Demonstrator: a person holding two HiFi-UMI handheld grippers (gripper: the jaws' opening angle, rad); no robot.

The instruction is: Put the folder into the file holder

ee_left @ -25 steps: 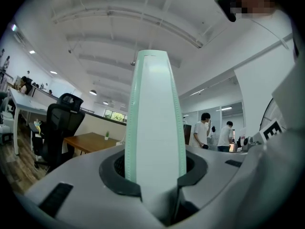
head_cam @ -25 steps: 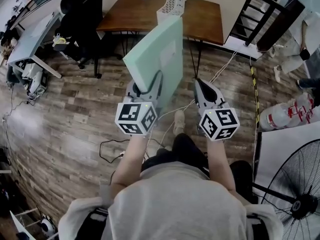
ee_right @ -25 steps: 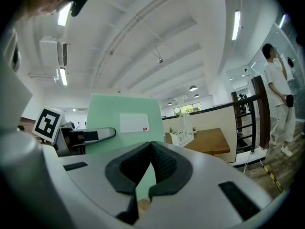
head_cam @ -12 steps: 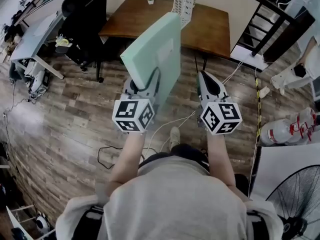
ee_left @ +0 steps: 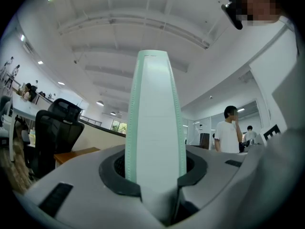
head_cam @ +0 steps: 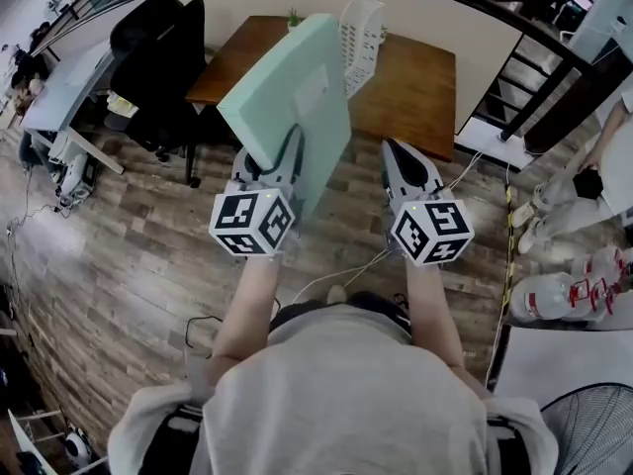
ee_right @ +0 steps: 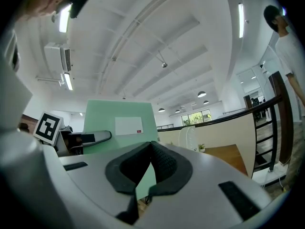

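Plainly, the coming move turns on the line from the folder to the holder. At far left a black chair [head_cam: 153, 52] stands by the desk [head_cam: 415, 72], out of the way. Next, the left gripper [head_cam: 269, 158] is clamped on the green folder [head_cam: 292, 102] near its lower edge, pads pressing both faces. The folder stands upright, long axis running up and away from the person, leaning toward the desk. In the left gripper view it shows edge-on, rising straight out of the jaws.

The white holder [head_cam: 362, 30] stands on the desk's far side by the wall, ahead of the folder and a little to its right. In the head view the folder's top corner overlaps the holder's left side, though they look apart in depth. I judge the folder must go forward and slightly right, then down edge-first. Which way the holder's slots run I cannot tell.

The right gripper [head_cam: 394, 154] is closed on nothing, its tips meeting, level beside the folder and not touching it. The left hand bears the load, so it leads.

As for writing, a white label [ee_right: 128, 126] on the folder's face carries a small red mark, too small to read. Red print on the white sacks [head_cam: 554, 300] at far right is also illegible.
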